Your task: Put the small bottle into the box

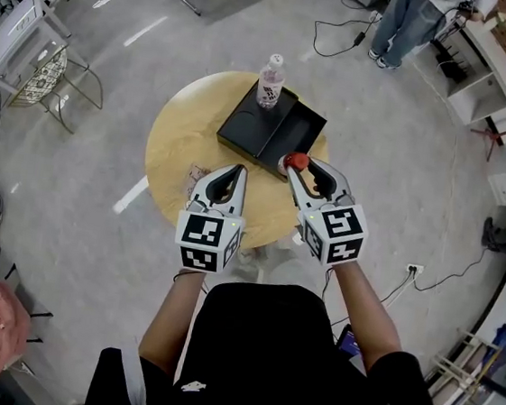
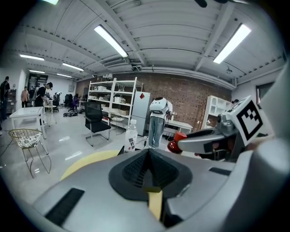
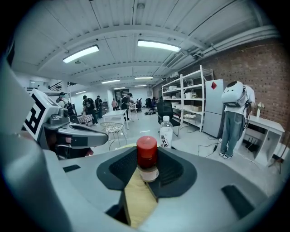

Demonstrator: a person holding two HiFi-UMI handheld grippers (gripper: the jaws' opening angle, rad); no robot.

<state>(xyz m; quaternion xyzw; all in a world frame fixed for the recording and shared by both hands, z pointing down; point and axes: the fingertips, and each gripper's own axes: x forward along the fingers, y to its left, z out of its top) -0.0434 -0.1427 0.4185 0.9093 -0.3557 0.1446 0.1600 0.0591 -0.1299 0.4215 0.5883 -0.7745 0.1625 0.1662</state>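
A small bottle [image 1: 295, 162] with a red cap is held upright between the jaws of my right gripper [image 1: 295, 167], just above the near right corner of the black box [image 1: 309, 122]. In the right gripper view the bottle [image 3: 146, 158] stands between the dark pads, and the right gripper [image 3: 147, 170] is shut on it. The box lies open on a round yellow table [image 1: 173, 143]. My left gripper [image 1: 238, 170] hovers over the table in front of the box, shut with nothing in it. In the left gripper view its tips [image 2: 148, 152] meet.
A clear water bottle [image 1: 270, 81] stands at the far edge of the box. A person [image 1: 408, 20] stands beyond the table at the upper right, with cables on the floor nearby. A wire chair [image 1: 45, 74] stands to the left. Shelving lines the right side.
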